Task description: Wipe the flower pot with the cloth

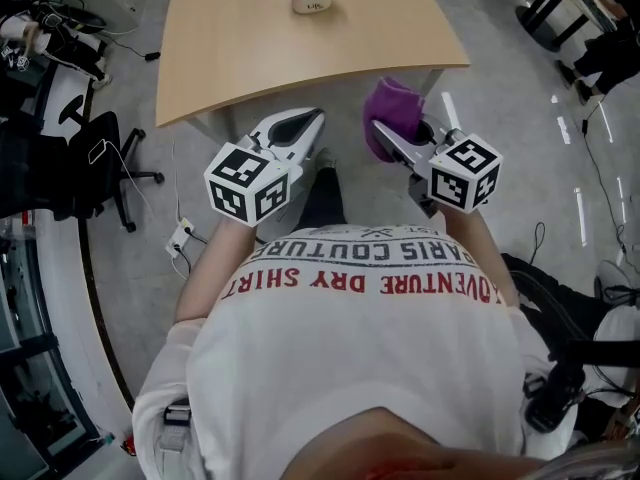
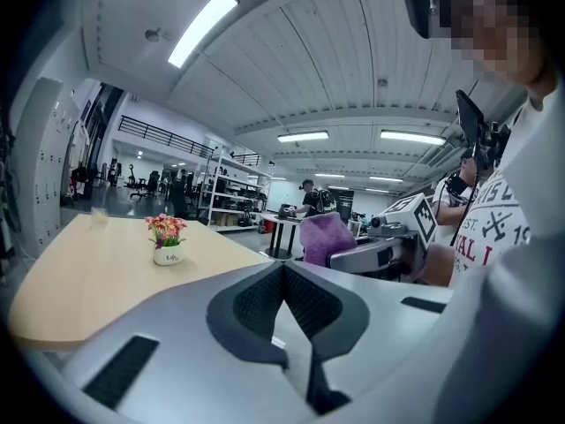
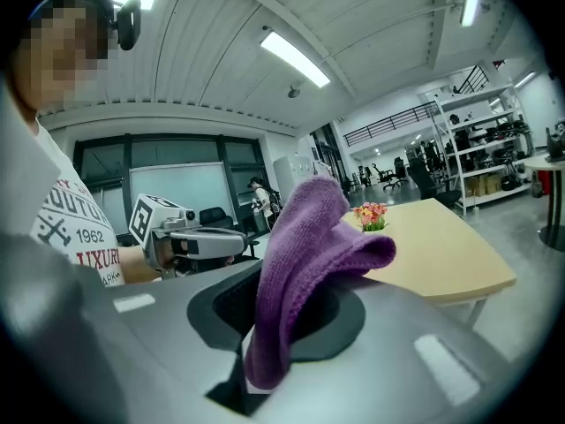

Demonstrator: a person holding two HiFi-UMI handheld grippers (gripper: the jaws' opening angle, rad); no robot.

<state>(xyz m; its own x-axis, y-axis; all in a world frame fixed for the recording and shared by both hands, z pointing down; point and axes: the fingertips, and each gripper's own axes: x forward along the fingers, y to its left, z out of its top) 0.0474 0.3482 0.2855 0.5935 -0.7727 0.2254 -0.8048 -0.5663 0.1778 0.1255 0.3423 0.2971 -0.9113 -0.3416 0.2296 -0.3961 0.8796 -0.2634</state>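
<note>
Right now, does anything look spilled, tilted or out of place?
Nothing stands out. The flower pot stands upright on the table, the purple cloth is clamped in the right gripper, and the left gripper is shut and empty.

Purple cloth (image 1: 393, 103) clamped in right tongs (image 1: 384, 133) — white flower pot (image 1: 311, 4) upright.

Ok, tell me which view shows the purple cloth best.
The right gripper view: the purple knitted cloth fills the middle, folds and weave plain. The head view shows only a small bunch; the left gripper view, a distant lump.
</note>
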